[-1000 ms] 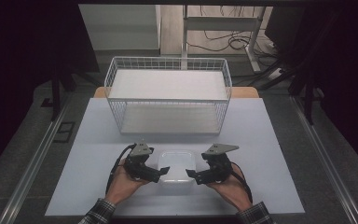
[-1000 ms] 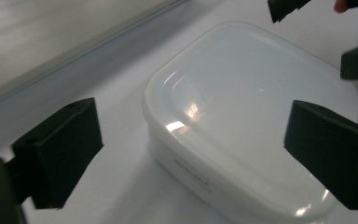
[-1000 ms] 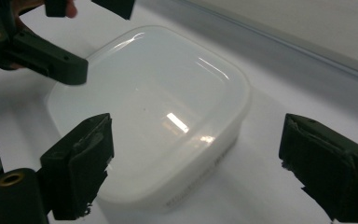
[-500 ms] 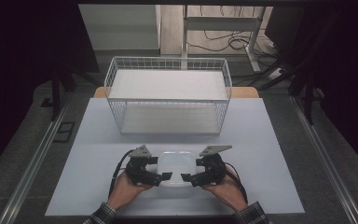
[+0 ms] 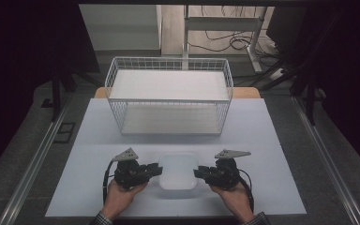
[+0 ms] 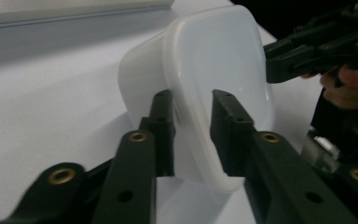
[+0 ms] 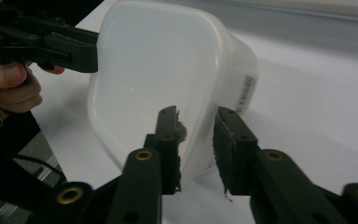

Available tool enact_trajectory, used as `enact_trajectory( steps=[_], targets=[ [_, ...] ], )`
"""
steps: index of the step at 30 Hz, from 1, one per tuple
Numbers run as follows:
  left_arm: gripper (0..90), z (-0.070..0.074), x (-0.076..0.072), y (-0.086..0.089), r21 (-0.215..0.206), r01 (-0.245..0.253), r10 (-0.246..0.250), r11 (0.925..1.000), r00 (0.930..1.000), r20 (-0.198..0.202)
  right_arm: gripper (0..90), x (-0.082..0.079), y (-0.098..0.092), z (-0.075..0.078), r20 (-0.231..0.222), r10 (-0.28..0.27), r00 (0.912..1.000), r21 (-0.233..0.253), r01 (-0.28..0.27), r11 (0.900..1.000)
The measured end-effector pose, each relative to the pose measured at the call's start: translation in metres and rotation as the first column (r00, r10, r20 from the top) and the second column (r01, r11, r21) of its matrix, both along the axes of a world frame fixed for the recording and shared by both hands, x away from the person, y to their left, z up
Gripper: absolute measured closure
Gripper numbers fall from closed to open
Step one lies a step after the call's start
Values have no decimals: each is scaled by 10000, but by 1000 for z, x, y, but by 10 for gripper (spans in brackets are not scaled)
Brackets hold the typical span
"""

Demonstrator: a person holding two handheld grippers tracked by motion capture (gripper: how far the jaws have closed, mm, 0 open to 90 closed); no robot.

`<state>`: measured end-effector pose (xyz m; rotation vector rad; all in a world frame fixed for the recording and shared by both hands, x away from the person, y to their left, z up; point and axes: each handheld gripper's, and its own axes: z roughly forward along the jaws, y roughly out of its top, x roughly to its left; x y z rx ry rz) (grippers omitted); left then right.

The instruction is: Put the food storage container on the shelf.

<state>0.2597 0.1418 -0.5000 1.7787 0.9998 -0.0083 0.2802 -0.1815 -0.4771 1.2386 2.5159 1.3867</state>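
Left gripper view showed the left gripper [image 6: 193, 135] with its fingers [image 6: 161, 133] part-open, straddling the rim of a white plastic container [image 6: 214, 60], one finger outside the wall and one over the top face; whether they pinched yet, I could not tell. In the right gripper view the right gripper [image 7: 196, 149] stood the same way at the opposite rim, fingers [image 7: 230, 149] parted around the edge. The container [image 5: 178, 171] sat on the desk [image 5: 262, 140] near its front edge, between the two grippers, well short of the wire basket [image 5: 168, 98].

The plastic looked smooth, glossy and thin-walled, a rounded square with soft corners. Gripped unevenly, it would probably flex, slide out of one pair of fingers, and tip during a lift.
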Motion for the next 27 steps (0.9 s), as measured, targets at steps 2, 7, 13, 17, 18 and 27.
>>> enact_trajectory(
  steps=[2, 7, 13, 17, 18, 27],
  targets=[
    [799, 0, 1, 0, -4, -63, 63, 10000, 9999, 122, 778, 0, -2, 0, 262, -243, 9994, 16, 243, 9997],
    [800, 2, 5, -2, 186, -257, 250, 9995, 9991, 344, 780, 1, 2, 4, 889, -361, 9954, -375, 396, 9985],
    [800, 11, 13, -1, 261, -411, 392, 9988, 9968, 690, 780, 9, 4, 11, 1314, -413, 9905, -205, 444, 9988],
    [800, 16, 20, 1, 273, -489, 466, 9984, 9956, 812, 780, 16, 5, 13, 1418, -419, 9890, -57, 431, 9991],
    [799, 18, 26, 2, 336, -526, 494, 9981, 9948, 890, 780, 21, 6, 13, 1479, -418, 9881, -2, 423, 9991],
    [798, 27, 63, 9, 328, -888, 840, 9955, 9884, 1265, 777, 57, 16, 19, 1906, -682, 9793, 181, 660, 9977]
  ],
)
